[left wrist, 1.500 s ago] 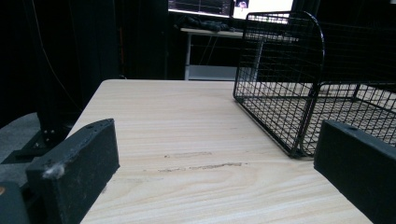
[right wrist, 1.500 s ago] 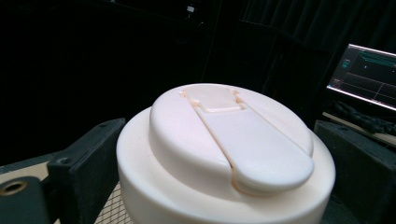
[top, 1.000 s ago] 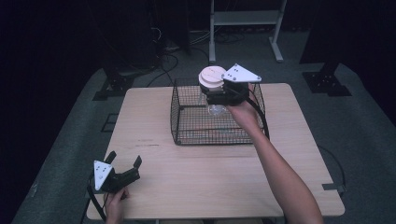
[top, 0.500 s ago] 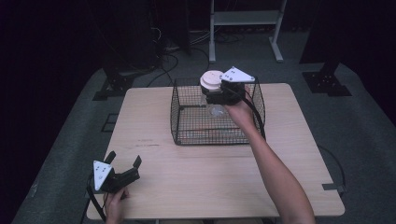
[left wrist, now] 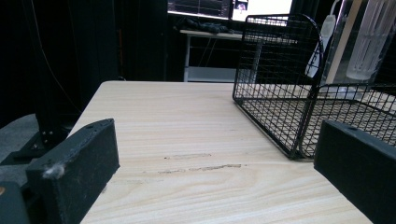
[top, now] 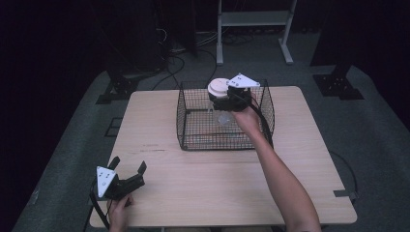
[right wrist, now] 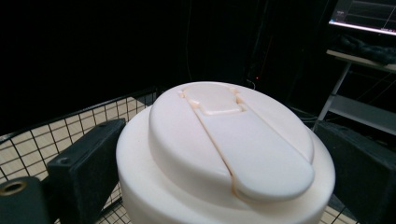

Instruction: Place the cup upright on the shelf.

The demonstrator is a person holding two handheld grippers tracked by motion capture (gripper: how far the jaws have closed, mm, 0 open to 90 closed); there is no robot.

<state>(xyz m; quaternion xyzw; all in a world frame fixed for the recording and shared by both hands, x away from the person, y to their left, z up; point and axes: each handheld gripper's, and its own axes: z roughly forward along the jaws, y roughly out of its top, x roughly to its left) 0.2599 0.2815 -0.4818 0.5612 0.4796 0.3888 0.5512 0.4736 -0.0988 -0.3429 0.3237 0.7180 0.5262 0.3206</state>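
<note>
Bottle dangling over the basket, kinda sketchy

Right tool clamps the bottle by its lid above the wire basket; a slip could drop it onto the rim. Left tool sits open, empty, well short of the basket.

Wood table: wire basket on far-centre, rest bare.

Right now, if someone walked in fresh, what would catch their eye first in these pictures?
Probably the white-lidded clear bottle, clamped at its lid by the right gripper and held above the black wire basket at the far middle of the wooden table. Next, the left gripper, jaws open, at the table's near left corner.
</note>
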